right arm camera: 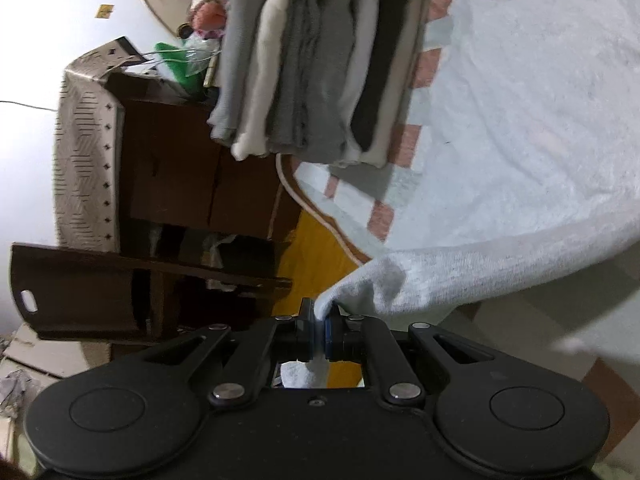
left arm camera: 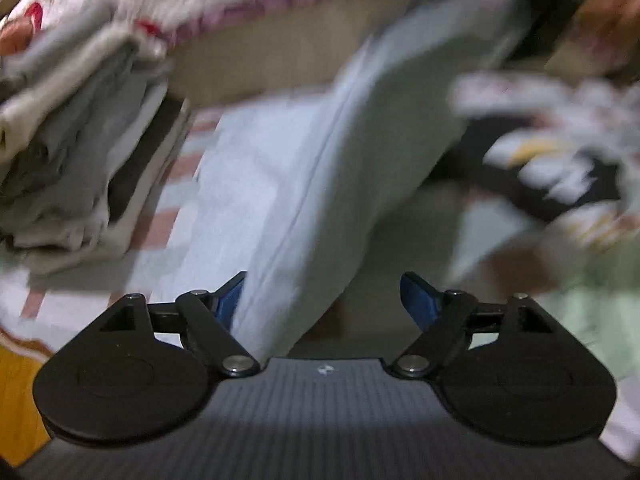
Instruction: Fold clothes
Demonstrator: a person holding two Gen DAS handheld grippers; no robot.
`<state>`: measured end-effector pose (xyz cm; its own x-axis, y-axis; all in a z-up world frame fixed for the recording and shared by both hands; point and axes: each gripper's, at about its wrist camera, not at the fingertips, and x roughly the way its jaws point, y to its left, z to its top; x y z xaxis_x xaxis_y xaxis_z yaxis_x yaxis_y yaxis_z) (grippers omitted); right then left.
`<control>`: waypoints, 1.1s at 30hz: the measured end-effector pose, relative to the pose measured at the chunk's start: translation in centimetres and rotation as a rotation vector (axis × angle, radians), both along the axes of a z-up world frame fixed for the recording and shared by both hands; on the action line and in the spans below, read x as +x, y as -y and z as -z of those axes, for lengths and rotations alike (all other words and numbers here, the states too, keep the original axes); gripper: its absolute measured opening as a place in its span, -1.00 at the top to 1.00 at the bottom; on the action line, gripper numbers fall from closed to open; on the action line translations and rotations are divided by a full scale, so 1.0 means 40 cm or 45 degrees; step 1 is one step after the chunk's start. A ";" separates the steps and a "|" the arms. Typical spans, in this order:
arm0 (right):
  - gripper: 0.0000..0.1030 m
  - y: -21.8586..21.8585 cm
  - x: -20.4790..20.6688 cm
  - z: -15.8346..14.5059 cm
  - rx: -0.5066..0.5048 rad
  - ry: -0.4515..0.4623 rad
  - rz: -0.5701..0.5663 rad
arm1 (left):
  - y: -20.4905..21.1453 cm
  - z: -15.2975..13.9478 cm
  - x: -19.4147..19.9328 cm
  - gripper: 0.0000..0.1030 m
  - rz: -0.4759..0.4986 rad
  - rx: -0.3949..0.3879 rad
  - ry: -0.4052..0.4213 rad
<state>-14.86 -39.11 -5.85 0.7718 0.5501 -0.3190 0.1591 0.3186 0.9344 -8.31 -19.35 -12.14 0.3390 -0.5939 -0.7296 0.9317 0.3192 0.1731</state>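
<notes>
A pale blue-white garment (left arm camera: 304,184) hangs stretched in front of my left gripper (left arm camera: 322,300), which is open with its blue pads wide apart; the cloth passes between them, nearer the left pad. The view is motion-blurred. My right gripper (right arm camera: 319,332) is shut on a corner of the same pale garment (right arm camera: 500,160), which spreads away over the bed to the right.
A stack of folded grey, cream and black clothes (right arm camera: 320,68) sits on the checked bedspread (right arm camera: 436,60), also seen in the left wrist view (left arm camera: 76,152). A black patterned garment (left arm camera: 560,160) lies at the right. A dark wooden cabinet (right arm camera: 180,176) stands beside the bed.
</notes>
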 end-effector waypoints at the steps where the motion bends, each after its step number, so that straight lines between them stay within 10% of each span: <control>1: 0.86 -0.003 -0.013 -0.007 -0.001 0.019 -0.003 | 0.009 0.033 0.017 -0.49 -0.030 0.043 0.007; 5: 0.86 -0.025 -0.084 -0.031 -0.037 0.082 -0.018 | -0.001 0.082 0.068 0.66 -0.156 0.217 0.124; 8: 0.86 -0.038 -0.127 -0.022 -0.056 0.068 -0.026 | -0.043 0.037 0.084 0.87 -0.244 0.105 0.118; 20: 0.87 -0.133 -0.203 0.010 0.062 0.127 -0.320 | -0.184 -0.102 -0.019 0.88 -0.560 -0.081 0.245; 26: 0.87 -0.161 -0.224 0.090 0.273 0.053 -0.343 | -0.247 -0.112 -0.001 0.87 -0.612 -0.157 0.064; 33: 0.89 -0.143 -0.214 0.122 0.273 0.065 -0.292 | -0.196 -0.060 0.050 0.85 -0.630 0.013 0.078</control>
